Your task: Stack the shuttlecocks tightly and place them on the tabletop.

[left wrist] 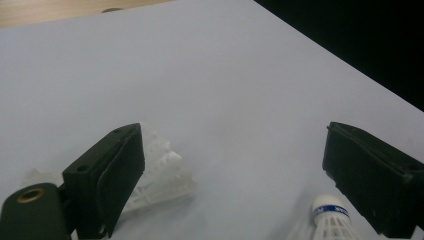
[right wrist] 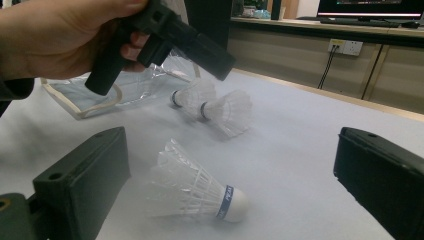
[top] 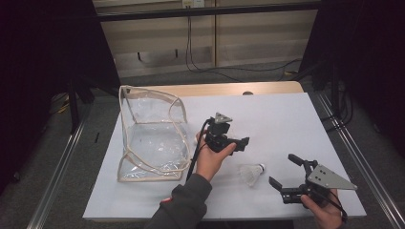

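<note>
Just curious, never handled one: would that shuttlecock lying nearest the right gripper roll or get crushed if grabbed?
The shuttlecock looks very light, so it would probably skid when nudged. Lying on its side, the cone shape would likely roll in a curve. Its thin translucent skirt probably bends under tight fingers.

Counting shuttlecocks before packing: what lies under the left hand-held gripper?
In the right gripper view, two white shuttlecocks lie on the table beneath the left hand-held gripper. From above, the hand covers them.

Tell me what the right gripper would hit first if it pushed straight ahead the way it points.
Probably the nearest shuttlecock, lying on its side on the white table between the open right gripper jaws. Two more shuttlecocks lie beyond it.
</note>
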The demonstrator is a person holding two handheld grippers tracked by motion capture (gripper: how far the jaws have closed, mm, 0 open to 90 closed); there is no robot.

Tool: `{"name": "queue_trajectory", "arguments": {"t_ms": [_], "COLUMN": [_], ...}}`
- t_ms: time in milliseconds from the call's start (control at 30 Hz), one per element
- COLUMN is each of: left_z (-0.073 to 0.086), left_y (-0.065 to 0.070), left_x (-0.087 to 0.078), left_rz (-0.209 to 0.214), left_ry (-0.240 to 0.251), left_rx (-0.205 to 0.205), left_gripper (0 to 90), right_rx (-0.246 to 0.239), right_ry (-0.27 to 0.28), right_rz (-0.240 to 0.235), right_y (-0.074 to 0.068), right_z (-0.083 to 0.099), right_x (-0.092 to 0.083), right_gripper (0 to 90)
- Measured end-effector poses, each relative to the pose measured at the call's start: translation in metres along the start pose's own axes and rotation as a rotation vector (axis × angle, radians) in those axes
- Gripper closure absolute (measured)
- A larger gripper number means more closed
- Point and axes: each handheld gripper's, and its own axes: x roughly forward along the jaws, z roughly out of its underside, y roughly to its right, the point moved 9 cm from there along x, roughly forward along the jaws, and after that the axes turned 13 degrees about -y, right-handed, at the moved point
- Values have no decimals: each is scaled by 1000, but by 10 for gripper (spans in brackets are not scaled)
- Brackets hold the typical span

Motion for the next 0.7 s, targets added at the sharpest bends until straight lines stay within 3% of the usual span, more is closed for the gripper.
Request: {"name": "queue_trajectory", "arguments": {"t_ms": [233,333,700], "left_z": [22,32,54], "left_y": [13,15,23], "left_x": [-2,-3,-13], "left_rz": [32,23,44], "left_ry": [-6,-15,8], "left_rx": [36,51,68], "left_gripper": [70,67,66], "right_rx": [2,3,5], "right_ry": [0,0,-2], "right_rz": [2,3,1], "right_y": [0,0,0], "right_z": [0,0,0], "right_x": [1,1,1], "right_gripper": [8,8,8]}}
